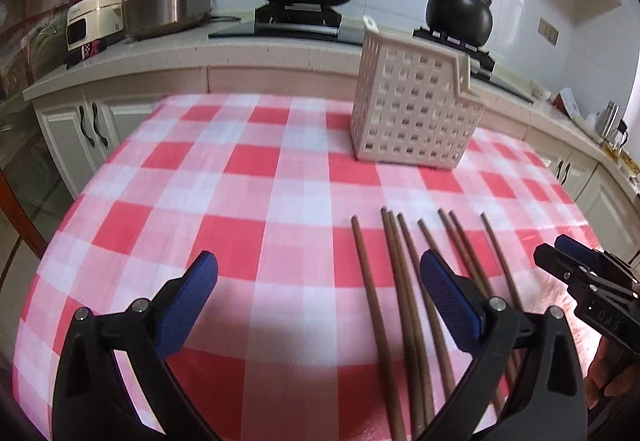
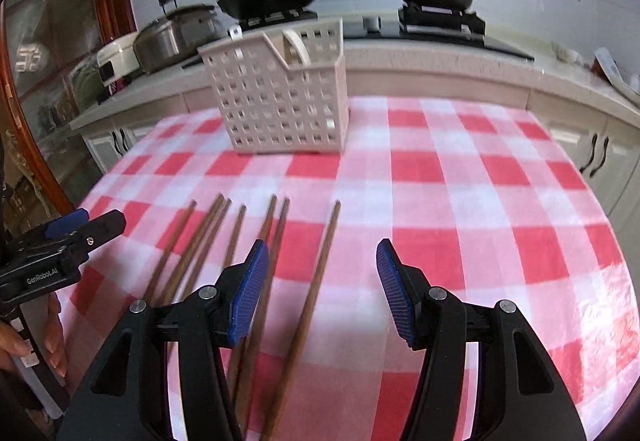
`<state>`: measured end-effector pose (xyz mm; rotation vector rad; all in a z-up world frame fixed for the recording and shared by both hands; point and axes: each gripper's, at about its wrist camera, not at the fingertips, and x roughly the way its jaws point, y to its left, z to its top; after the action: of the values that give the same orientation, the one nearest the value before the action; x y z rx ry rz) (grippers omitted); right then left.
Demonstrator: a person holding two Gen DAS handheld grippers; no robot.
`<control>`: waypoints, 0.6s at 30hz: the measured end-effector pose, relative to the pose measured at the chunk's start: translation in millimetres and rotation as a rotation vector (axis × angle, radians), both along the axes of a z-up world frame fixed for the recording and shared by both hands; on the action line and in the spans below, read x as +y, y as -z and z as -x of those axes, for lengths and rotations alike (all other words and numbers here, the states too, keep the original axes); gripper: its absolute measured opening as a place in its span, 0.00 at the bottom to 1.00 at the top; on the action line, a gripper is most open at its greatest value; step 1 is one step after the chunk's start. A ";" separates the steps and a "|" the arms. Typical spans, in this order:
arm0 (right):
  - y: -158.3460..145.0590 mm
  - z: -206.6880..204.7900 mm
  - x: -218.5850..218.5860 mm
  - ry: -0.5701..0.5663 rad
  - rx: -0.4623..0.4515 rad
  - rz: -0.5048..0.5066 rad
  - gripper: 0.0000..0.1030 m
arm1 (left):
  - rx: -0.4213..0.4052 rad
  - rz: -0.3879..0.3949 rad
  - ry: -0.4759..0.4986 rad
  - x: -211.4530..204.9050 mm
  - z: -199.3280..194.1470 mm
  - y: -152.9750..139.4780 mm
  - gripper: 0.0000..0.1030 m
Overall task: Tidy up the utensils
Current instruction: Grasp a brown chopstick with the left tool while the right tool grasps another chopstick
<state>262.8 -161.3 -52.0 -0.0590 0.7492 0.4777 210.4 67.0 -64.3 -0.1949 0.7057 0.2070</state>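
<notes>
Blue-padded and spread wide, the left claw [image 1: 318,291] hovers empty over the checked surface [image 1: 240,201]; the right claw [image 2: 322,281] gapes, empty too, over the chopsticks [image 2: 316,281] at its 12 o'clock. Farther off, at 11, stands the white basket [image 2: 280,113]. Judged step: the first pick-up. Next: straddle one stick, pinch, then carry it to the basket.

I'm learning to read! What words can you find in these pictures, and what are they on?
"GenRobot.AI": on the left gripper, seen from the right wrist.
"DAS": on the right gripper, faint, seen from the left wrist.
Red marks on the cabinet glass: too blurred to read.
</notes>
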 end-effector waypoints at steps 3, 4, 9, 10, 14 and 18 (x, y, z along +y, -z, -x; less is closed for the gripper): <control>9.5 -2.9 4.7 -0.005 0.039 0.024 0.53 | 0.039 0.004 0.012 -2.2 -5.3 10.0 0.94; 11.1 -4.3 6.0 -0.007 0.045 0.029 0.53 | 0.044 0.003 0.014 -2.6 -6.1 11.5 0.94; 19.0 -9.5 13.2 -0.002 0.076 0.064 0.47 | 0.091 -0.002 0.028 -7.3 -13.8 21.8 0.88; 20.7 -10.8 14.5 -0.001 0.084 0.072 0.42 | 0.098 0.003 0.027 -6.7 -15.5 23.4 0.82; 27.3 -16.4 20.9 -0.008 0.105 0.105 0.33 | 0.130 0.043 0.022 -1.8 -23.6 30.0 0.69; 29.6 -20.4 26.4 -0.013 0.104 0.126 0.26 | 0.135 0.041 0.031 -4.8 -27.4 30.4 0.61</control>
<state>283.2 -134.9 -81.7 -0.1572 0.8815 0.4477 237.9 62.2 -94.7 -0.2105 0.8474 0.1767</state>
